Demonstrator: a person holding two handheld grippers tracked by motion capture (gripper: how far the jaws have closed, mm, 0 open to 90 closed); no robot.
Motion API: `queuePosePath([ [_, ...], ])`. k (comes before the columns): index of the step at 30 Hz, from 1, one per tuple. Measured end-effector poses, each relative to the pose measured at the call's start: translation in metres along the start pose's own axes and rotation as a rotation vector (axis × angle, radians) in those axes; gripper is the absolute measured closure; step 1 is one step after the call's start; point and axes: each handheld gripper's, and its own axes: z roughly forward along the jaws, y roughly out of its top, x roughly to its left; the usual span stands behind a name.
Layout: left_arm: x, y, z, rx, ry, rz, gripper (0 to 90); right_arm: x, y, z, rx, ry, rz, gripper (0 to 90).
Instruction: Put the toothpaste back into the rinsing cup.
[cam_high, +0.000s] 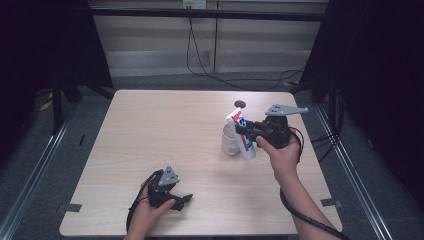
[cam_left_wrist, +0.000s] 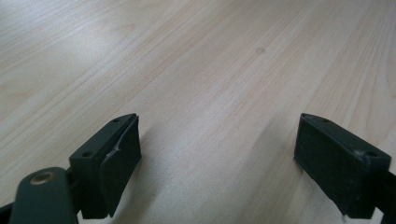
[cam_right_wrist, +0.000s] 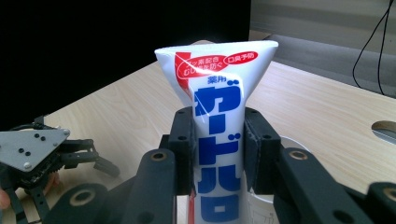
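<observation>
Pale wood-grain rectangular table (cam_high: 150, 150), grey carpet floor around it, black cables running along the far wall.

White ceramic mug (cam_high: 231, 140) stands right of table centre. White plastic toothpaste tube with blue and red lettering (cam_high: 241, 131) sits just over and beside the mug's right rim, tilted, crimped flat end up and leaning away to the left, cap end low at the mug's right side. Can't tell from the high view whether the cap end touches the table or the mug.

Right gripper (cam_high: 246, 131): black two-jaw tool, grey three-cornered plate on top, clamped on the tube's mid-body. Right hand (cam_high: 280, 152) grips the body from below and behind, forearm coming up from the bottom edge, wrist cocked so the jaws point left across the table.

Right gripper view adds what the high view lacks: both pads pressing flat on the tube (cam_right_wrist: 218, 140) sides, Japanese print legible, crimp flaring wide above the jaws, mug rim (cam_right_wrist: 285, 144) just behind. Left gripper (cam_right_wrist: 100, 164) visible far off at lower left.

Left gripper (cam_high: 184, 200): near the front edge, jaws pointing right, low over the table. Left hand (cam_high: 150, 212) wraps its rear. Left gripper view gives the detail: jaws spread wide, nothing between them, bare wood (cam_left_wrist: 210, 93) underneath.
</observation>
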Motion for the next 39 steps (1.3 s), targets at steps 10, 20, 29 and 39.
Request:
queuePosePath([
  [10, 0.0, 0.0, 0.0, -0.001, 0.0, -0.001, 14.3, -0.002, 0.01, 0.004, -0.004, -0.009, -0.003, 68.6],
  [20, 0.0, 0.0, 0.0, -0.001, 0.0, -0.001, 14.3, -0.002, 0.019, 0.005, -0.029, -0.025, -0.008, 68.5],
  [29, 0.0, 0.0, 0.0, -0.001, 0.0, -0.001, 14.3, -0.006, 0.025, 0.012, -0.046, -0.045, -0.006, 68.5],
  [39, -0.001, 0.0, 0.001, -0.009, 0.001, -0.011, 14.3, -0.012, 0.03, 0.015, -0.065, -0.078, 0.006, 68.4],
])
